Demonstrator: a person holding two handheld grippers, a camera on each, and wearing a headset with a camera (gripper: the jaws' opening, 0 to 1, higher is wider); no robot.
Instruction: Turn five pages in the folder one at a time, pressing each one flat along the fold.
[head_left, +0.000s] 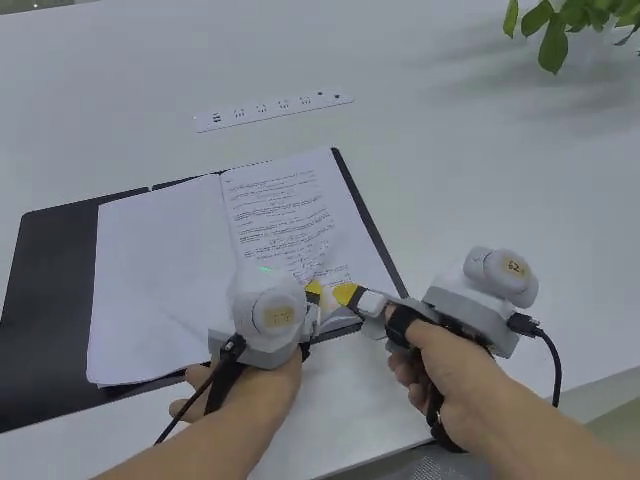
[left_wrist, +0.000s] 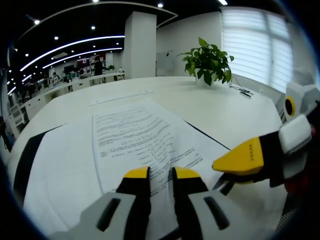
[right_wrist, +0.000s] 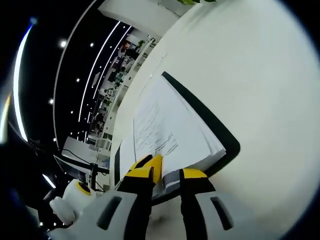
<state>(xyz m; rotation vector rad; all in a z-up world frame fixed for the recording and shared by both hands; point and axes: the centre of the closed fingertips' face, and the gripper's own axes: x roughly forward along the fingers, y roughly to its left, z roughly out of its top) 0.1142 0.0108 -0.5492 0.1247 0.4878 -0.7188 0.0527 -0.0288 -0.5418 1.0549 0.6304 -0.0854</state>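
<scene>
- While its two yellow-tipped jaws stand a narrow slit apart with nothing clamped between them, the left claw (left_wrist: 161, 173) hovers low over the bottom of the printed page (left_wrist: 145, 135), whose lines of print show through the slit.
- Just beside it, the right claw (right_wrist: 169, 173) has one jaw on either side of the near right corner of the paper stack. Whether the jaws pinch the sheets or merely straddle them is not clear from these views.
- In the left gripper view, one yellow tip of the right claw comes in from the right, near the left claw's tips but apart from them.
- Each claw is held by a hand, the left hand (head_left: 250, 385) and the right hand (head_left: 445, 365), both at the tabletop's near edge. A black cable (head_left: 550, 350) loops from the right claw's housing.
- A round sticker (head_left: 513, 267) on the right claw's housing carries orange digits that look like "62". The second sticker (head_left: 278, 316), on the left claw, is too blurred to read.
- The folder (head_left: 60, 300), black-covered, lies open by the near edge of the tabletop (head_left: 450, 150), toward its left side. Its right leaf is the printed page, with text too small to read. Its left leaf is a blank page (head_left: 160, 280) lying flat.
- Beyond the folder, toward the far edge, lies a white power strip (head_left: 272, 109) whose markings are illegible.
- Leaves of a green plant (head_left: 560, 25) hang in at the far right corner.
</scene>
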